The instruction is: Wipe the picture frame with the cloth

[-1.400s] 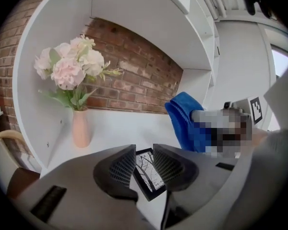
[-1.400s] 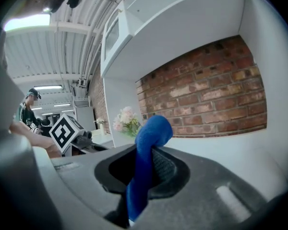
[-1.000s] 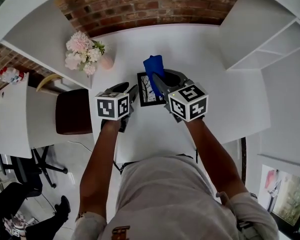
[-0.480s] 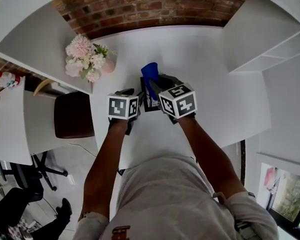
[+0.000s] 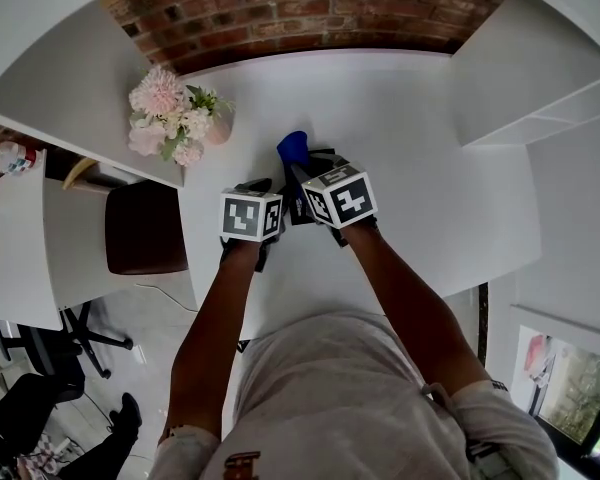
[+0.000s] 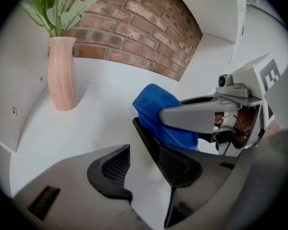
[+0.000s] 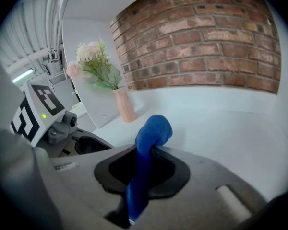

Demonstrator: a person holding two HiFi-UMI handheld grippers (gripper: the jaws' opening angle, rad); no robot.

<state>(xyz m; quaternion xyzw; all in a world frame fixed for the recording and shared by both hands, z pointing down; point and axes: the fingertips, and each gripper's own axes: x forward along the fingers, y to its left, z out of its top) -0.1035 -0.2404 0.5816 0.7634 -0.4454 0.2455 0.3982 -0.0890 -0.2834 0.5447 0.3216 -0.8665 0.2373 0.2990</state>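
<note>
Both my claws have sunk toward the desk: right claw clamping the blue cloth, left claw gaping at the picture frame, wiping apparently imminent.

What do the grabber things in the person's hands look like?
The left gripper and right gripper are grey plastic with dark, textured pads on the jaws. Each carries a white cube with black square markers. The person wears a pale short-sleeved T-shirt.

Blue cloth, pink vase, red brick wall
</note>
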